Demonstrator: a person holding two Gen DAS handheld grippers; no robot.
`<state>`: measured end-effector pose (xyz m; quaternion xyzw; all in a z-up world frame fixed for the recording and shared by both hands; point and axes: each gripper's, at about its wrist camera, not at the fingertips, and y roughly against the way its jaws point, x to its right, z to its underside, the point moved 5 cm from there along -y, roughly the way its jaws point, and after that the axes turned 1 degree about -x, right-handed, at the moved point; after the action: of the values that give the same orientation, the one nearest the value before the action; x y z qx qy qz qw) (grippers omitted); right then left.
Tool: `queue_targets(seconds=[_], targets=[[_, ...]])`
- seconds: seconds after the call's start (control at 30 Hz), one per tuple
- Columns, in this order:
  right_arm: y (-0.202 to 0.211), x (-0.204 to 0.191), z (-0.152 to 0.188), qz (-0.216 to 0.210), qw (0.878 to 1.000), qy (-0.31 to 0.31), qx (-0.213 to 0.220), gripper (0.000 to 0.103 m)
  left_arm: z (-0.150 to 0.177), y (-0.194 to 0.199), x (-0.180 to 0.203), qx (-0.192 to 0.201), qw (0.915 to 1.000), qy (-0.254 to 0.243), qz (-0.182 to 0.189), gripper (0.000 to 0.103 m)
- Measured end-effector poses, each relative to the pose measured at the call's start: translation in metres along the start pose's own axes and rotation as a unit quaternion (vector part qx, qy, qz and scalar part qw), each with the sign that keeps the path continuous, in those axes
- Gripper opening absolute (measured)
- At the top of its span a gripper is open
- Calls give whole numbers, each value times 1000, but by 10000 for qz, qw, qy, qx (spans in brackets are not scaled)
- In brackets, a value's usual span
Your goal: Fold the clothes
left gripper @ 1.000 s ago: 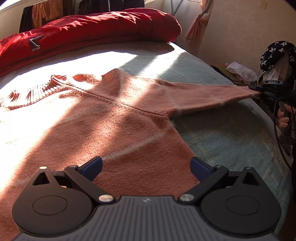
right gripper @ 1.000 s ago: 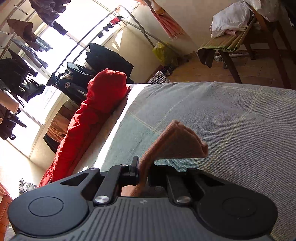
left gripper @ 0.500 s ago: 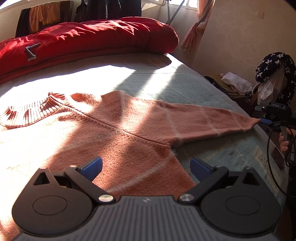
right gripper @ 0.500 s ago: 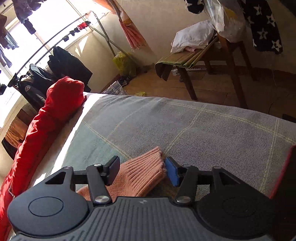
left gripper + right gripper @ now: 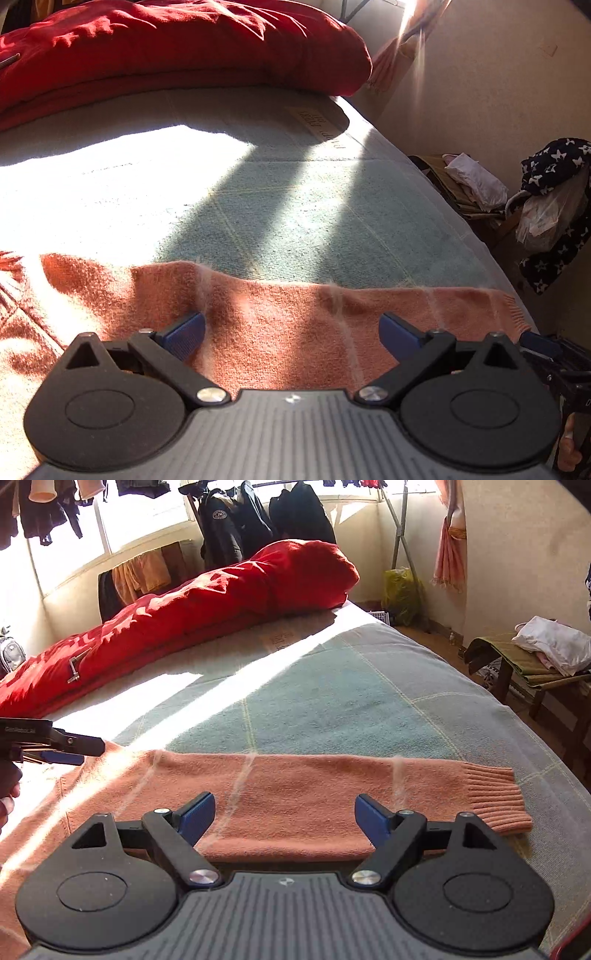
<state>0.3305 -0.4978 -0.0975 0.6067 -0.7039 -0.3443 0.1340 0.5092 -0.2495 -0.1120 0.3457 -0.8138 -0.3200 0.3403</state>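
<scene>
The pink sweater (image 5: 295,797) lies flat on the bed (image 5: 332,701), its sleeve right under both tongs. The right gripper (image 5: 284,818) is opening, holding nothing. The left gripper (image 5: 291,330) is wide open, empty

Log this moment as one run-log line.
stage: sleeve laid out | sweater sleeve: flat on bed, cuff free | right claw: opening, empty | left claw: open, empty, over sleeve
</scene>
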Motion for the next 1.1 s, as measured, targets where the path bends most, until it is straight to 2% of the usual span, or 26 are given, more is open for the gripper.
queue_targets(seconds=[0.13, 0.27, 0.3, 0.4, 0.47, 0.63, 0.73, 0.9, 0.97, 1.1], targets=[[7, 2, 12, -13, 9997, -244, -45, 87, -14, -19, -3, 105, 9998, -140, -60, 100], [13, 8, 22, 54, 9992, -398, -93, 88, -36, -31, -10, 86, 9996, -72, -243, 99], [14, 9, 23, 65, 9990, -428, -83, 88, -40, -27, -12, 88, 9996, 32, -249, 98], [21, 10, 23, 37, 9988, -482, 2, 88, -45, 2, -14, 333, 9993, 168, 34, 99], [25, 12, 21, 48, 9989, -466, 66, 90, -41, 18, -17, 376, 9987, 254, 213, 99], [22, 13, 19, 21, 9985, -533, 134, 93, -22, 21, -33, 64, 9970, 631, 438, 100], [15, 11, 21, -44, 9981, -613, 28, 93, -17, -2, -39, -41, 9962, 800, 353, 100], [22, 8, 22, -49, 9989, -463, 86, 93, -30, -19, -42, 150, 9972, 722, 110, 101], [25, 14, 23, -1, 9983, -566, 118, 93, -36, -18, -39, 173, 9973, 714, -2, 100], [26, 23, 25, -52, 9973, -723, 116, 93, -29, 11, -23, 349, 9976, 582, 125, 100]])
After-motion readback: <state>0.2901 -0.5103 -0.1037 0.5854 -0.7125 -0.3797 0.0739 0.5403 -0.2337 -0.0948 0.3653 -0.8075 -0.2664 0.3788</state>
